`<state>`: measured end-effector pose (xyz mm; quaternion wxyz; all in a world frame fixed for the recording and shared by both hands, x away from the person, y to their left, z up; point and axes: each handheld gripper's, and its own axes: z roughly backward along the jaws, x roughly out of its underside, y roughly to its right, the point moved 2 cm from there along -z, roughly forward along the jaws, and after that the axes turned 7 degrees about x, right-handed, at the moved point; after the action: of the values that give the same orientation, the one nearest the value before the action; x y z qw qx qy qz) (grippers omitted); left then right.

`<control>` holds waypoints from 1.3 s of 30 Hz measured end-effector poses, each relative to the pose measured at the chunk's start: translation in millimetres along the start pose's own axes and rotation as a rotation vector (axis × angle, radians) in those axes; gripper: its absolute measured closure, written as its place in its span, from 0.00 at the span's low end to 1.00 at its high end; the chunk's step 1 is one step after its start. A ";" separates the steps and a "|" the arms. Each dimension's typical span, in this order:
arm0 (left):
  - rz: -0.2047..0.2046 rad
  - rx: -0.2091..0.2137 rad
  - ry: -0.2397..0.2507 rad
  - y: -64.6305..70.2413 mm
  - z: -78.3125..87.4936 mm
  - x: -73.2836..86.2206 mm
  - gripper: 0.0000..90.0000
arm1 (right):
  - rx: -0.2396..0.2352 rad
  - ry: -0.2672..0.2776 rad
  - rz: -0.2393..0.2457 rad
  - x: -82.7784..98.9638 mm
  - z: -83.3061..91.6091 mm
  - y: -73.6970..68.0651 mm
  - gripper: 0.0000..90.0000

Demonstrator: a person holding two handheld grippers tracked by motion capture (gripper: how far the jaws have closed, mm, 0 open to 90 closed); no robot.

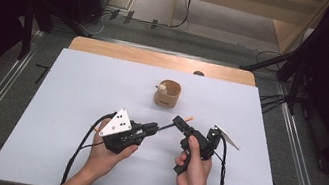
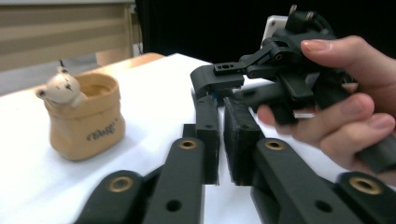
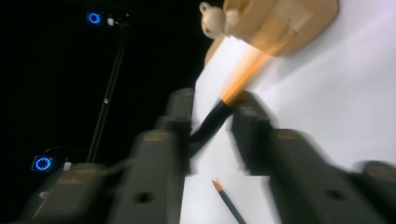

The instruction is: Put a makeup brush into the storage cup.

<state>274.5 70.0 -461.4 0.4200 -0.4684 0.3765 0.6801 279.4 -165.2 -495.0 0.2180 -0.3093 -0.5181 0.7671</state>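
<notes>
A black pen (image 1: 167,125) with an orange end (image 1: 189,119) hangs just above the white table (image 1: 73,108) between my two grippers, which meet tip to tip. My right gripper (image 1: 179,122) is shut on the pen; in the right gripper view the pen (image 3: 212,121) crosses between the jaws of that gripper (image 3: 212,109), orange end pointing away. My left gripper (image 1: 154,129) faces it from the left. In the left gripper view the left gripper (image 2: 222,107) shows a narrow gap between its pads with nothing in it.
A tan cup (image 1: 168,94) with a small bear figure (image 1: 161,88) on its rim stands behind the grippers; the cup (image 2: 86,121) sits left of the jaws in the left gripper view. A thin pencil (image 3: 229,200) lies on the table under the right gripper.
</notes>
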 end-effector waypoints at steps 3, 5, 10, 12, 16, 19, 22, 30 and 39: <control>0.028 0.037 -0.029 -0.7 -3.3 2.1 0.34 | -0.007 0.067 0.099 -2.0 4.1 -2.0 0.93; 0.044 0.069 -0.019 -1.9 -2.0 1.6 0.27 | 0.000 0.073 0.131 -2.8 5.6 -3.8 0.93; 0.049 0.098 -0.001 -5.6 4.2 0.5 0.09 | 0.053 0.112 0.281 -2.0 7.7 -11.8 0.93; 0.051 0.114 0.002 -7.4 7.2 0.8 0.05 | 0.093 0.156 0.378 -0.9 9.3 -15.0 0.93; 0.043 0.091 0.010 -9.7 13.8 1.0 0.01 | 0.155 0.215 0.554 1.9 9.3 -19.6 0.93; 0.047 0.074 0.018 -12.1 18.8 0.6 0.01 | 0.180 0.240 0.656 5.3 9.0 -24.8 0.93; 0.057 0.065 0.025 -13.4 23.1 0.0 0.00 | 0.192 0.258 0.750 9.2 8.9 -30.7 0.93; 0.059 0.035 0.028 -18.4 43.4 5.4 0.00 | 0.217 0.275 0.913 7.0 9.8 -42.7 0.93; 0.063 -0.030 0.036 -27.8 72.7 19.0 0.00 | 0.228 0.281 0.927 -7.4 9.0 -41.0 0.93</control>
<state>272.9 150.1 -462.7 0.3845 -0.4747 0.3885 0.6898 279.0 -160.9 -452.6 -0.0460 -0.5816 -0.2045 0.7860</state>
